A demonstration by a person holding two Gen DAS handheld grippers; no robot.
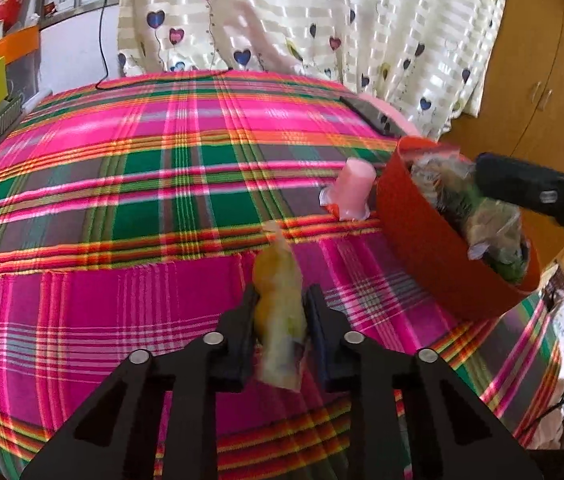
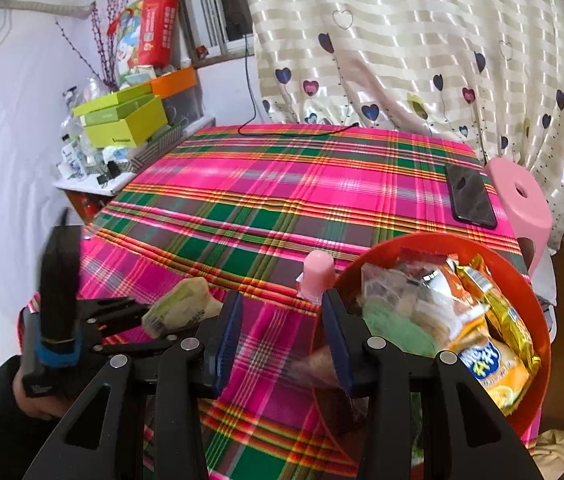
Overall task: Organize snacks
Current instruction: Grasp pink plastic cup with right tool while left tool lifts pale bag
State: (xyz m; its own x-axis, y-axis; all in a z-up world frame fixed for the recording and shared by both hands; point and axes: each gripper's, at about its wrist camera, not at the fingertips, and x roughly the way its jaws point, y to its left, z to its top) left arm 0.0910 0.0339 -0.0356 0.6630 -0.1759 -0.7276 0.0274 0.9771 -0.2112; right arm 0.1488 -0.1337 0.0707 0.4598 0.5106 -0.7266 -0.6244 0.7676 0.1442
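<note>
My left gripper is shut on a clear snack packet with yellow-green contents, held above the plaid tablecloth. The same packet shows in the right wrist view, at the left. A red round bowl full of snack packets sits at the table's right edge; it also shows in the right wrist view. A pink jelly cup stands upside down beside the bowl, also seen in the right wrist view. My right gripper is open and empty, its right finger over the bowl's rim.
A black phone lies at the far right of the table. A pink stool stands beyond the table's right edge. Green and orange boxes are stacked at the far left. A black cable lies along the back edge.
</note>
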